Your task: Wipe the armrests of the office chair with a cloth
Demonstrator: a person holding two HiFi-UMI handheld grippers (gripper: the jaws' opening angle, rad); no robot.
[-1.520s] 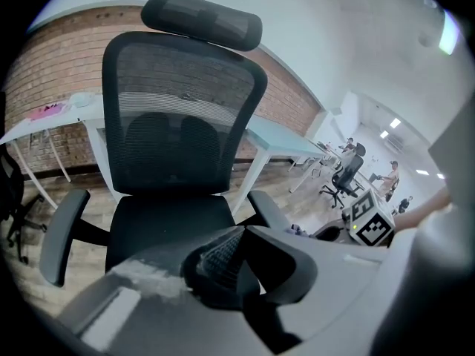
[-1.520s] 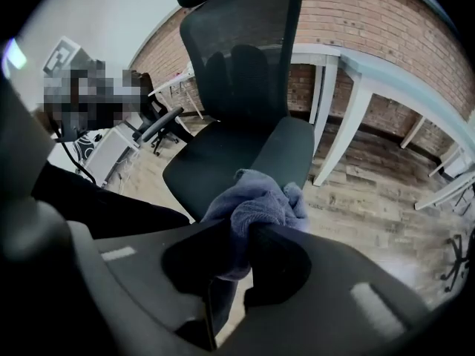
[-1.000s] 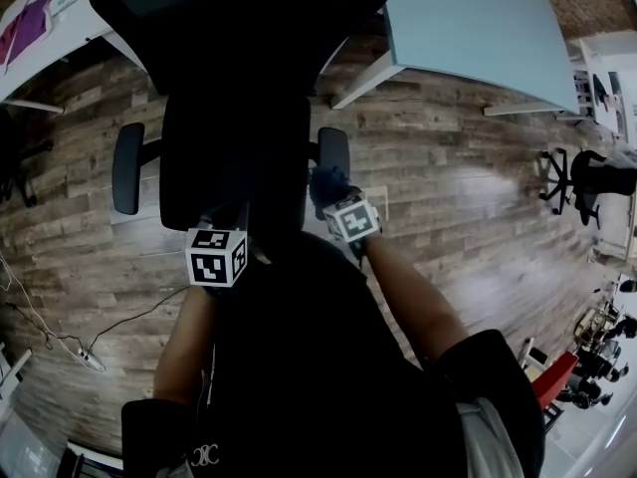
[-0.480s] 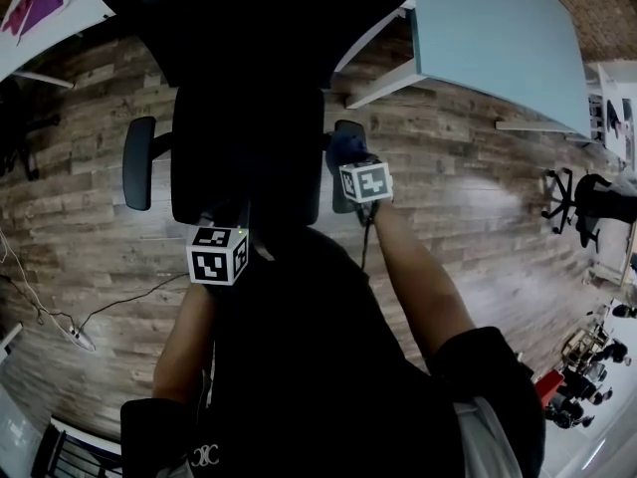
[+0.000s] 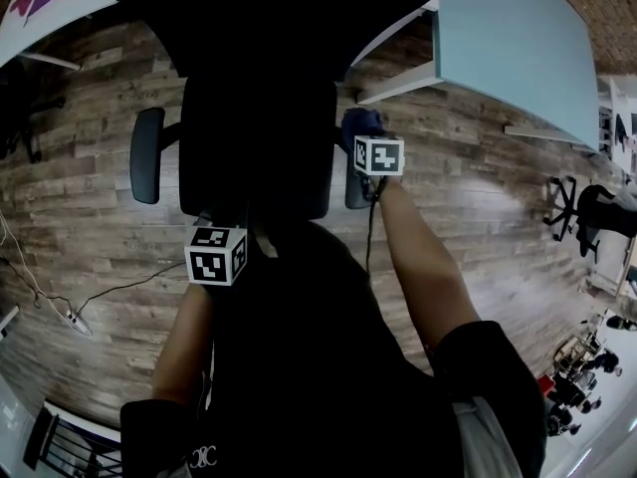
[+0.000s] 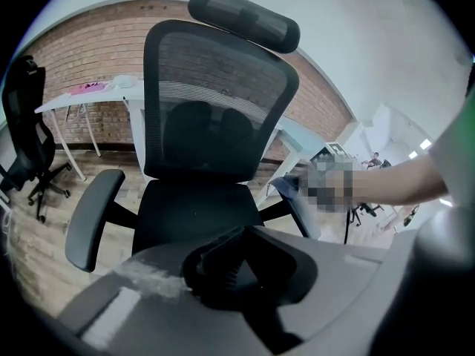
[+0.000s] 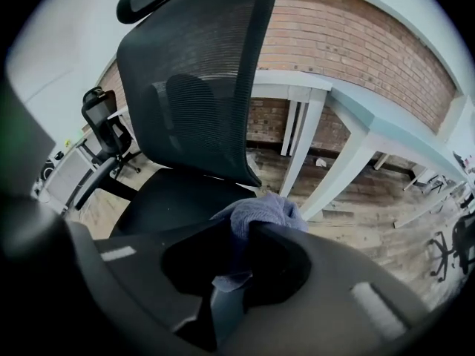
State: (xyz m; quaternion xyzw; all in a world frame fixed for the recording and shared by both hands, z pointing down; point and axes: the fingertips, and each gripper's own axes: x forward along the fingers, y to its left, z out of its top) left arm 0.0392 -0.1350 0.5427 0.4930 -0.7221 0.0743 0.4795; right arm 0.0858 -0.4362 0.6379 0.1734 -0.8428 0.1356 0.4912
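On the right armrest (image 5: 355, 195) of the office chair (image 6: 219, 102), at its far end, your right gripper (image 7: 241, 232) holds the blue cloth (image 7: 263, 210), jaws pinched on its bunched fold. Your left gripper (image 6: 226, 264) hovers off the front of the seat (image 6: 197, 210), jaws pressed together, nothing between them. Left armrest (image 5: 146, 154) is well apart from the cloth. Light desk (image 5: 508, 38) stands near the right armrest.
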